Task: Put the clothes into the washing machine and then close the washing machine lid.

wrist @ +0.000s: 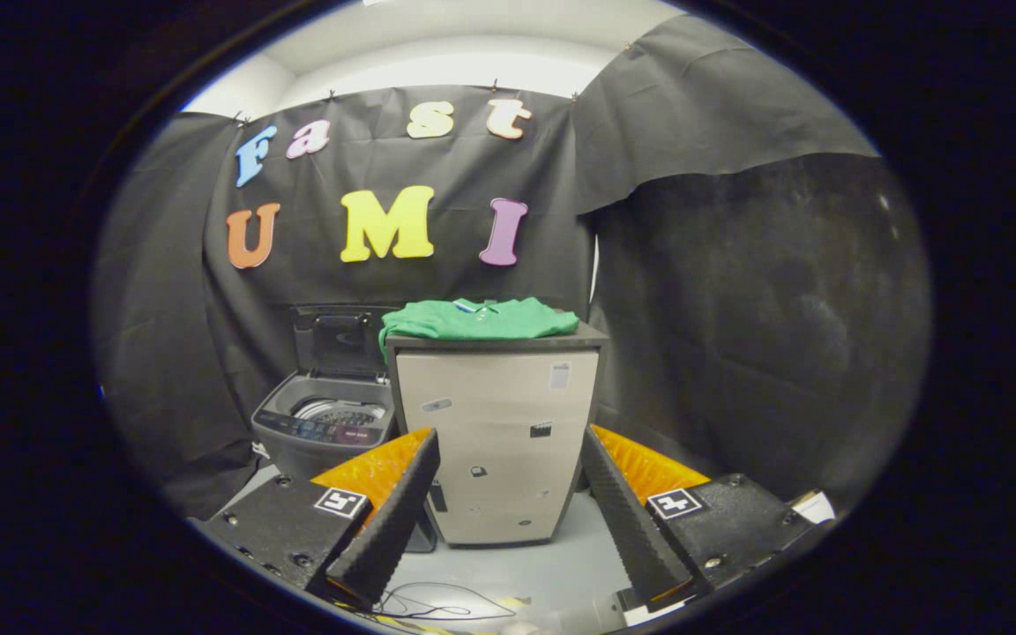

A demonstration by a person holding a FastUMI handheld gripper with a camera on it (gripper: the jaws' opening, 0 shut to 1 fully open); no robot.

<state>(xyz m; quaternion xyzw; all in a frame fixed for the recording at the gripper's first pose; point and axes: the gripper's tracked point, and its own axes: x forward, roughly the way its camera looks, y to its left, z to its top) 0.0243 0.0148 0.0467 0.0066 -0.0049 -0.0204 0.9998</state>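
The tongs (508, 445) are spread wide apart, gripping nothing, and hang in the air well short of everything in the booth. Between the two fingers (393, 520), further off, stands a pale cabinet (495, 441) with a dark top and a few small stickers on its front. A folded green shirt (473, 319) lies on that top — one edge droops a little over the cabinet's near corner. Just beside the cabinet, beyond the finger on that side, sits a grey washing machine (324, 423) on the floor — its lid (338, 339) stands upright and open, and the drum shows inside. A thin cable (437, 607) trails across the pale floor (552, 564) below the fingers.
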